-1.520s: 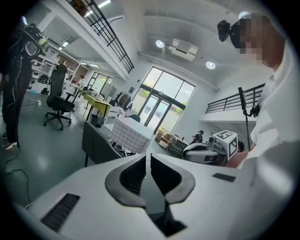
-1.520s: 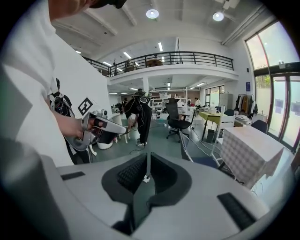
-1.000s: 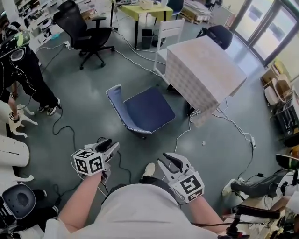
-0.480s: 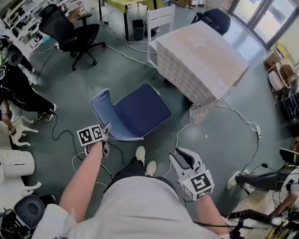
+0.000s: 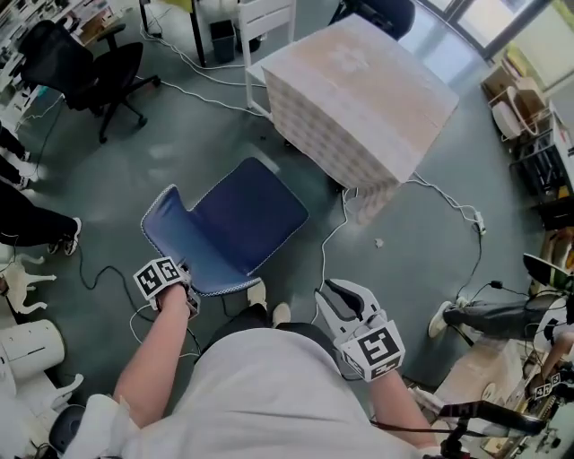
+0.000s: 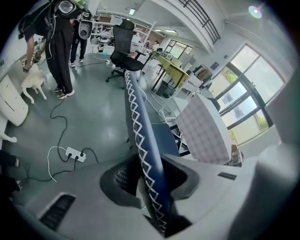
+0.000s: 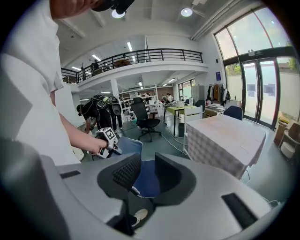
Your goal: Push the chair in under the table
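The table (image 5: 359,81), draped in a pale checked cloth, stands far and to the right, with a white chair (image 5: 265,18) at its far left side. The blue chair (image 5: 238,220) is out on the grey floor, to the near left of the table and well apart from it. Its seat faces the table and its backrest (image 5: 166,224) is on the near left. A black office chair (image 5: 81,63) stands at the far left.

A dark bin (image 5: 221,38) sits on the floor at the far edge, left of the white chair; what is in it cannot be seen from here.

The left gripper (image 5: 184,289) is at the backrest. Its jaws have just been closing, and they are clenched on the backrest's edge with the white zigzag stitching, which runs up between them. The right gripper (image 5: 345,300) hangs near the person's body, to the right of the blue chair and clear of it, its jaws released and nothing between them.

A white power strip (image 6: 75,153) lies on the floor left of the backrest, with cables leading from it.
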Motion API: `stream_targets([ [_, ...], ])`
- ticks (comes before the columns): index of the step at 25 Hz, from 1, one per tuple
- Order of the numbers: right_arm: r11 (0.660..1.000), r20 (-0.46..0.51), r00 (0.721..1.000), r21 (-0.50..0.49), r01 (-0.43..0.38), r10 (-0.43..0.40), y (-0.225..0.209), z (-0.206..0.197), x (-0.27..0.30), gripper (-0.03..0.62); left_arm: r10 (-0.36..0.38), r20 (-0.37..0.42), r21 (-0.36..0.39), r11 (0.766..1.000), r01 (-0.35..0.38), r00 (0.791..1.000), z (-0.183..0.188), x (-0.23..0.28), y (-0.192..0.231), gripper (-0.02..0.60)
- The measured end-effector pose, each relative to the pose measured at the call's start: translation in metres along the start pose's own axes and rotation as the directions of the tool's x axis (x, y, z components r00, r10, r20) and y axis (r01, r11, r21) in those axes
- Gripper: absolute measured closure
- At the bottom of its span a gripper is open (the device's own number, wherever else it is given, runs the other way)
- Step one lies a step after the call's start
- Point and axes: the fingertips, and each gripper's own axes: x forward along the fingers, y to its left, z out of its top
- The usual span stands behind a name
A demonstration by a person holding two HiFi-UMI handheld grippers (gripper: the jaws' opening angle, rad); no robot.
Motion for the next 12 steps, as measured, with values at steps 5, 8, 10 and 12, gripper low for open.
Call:
stream_targets([
  [5,1.000,-0.017,1.000,0.005,0.023,-0.023,-0.013,0.010,0.025,0.493,-0.060,0.059,-0.122,0.990,0.067,0.996,0.012,0.002,-0.013,0.497],
  [8,1.000,-0.031,0.999,0.015,0.014,-0.014,-0.017,0.012,0.039,0.491,-0.085,0.062,-0.172,0.981,0.095,0.994,0.016,0.007,-0.021,0.506],
  [10,1.000,-0.039,0.999,0.007,-0.004,0.004,-0.017,0.016,0.045,0.493,-0.087,0.057,-0.183,0.978,0.096,0.995,0.014,0.009,-0.025,0.510],
  [12,1.000,-0.039,0.999,-0.002,-0.019,0.019,-0.025,0.021,0.050,0.491,-0.086,0.059,-0.181,0.979,0.095,0.995,0.015,0.012,-0.033,0.512],
])
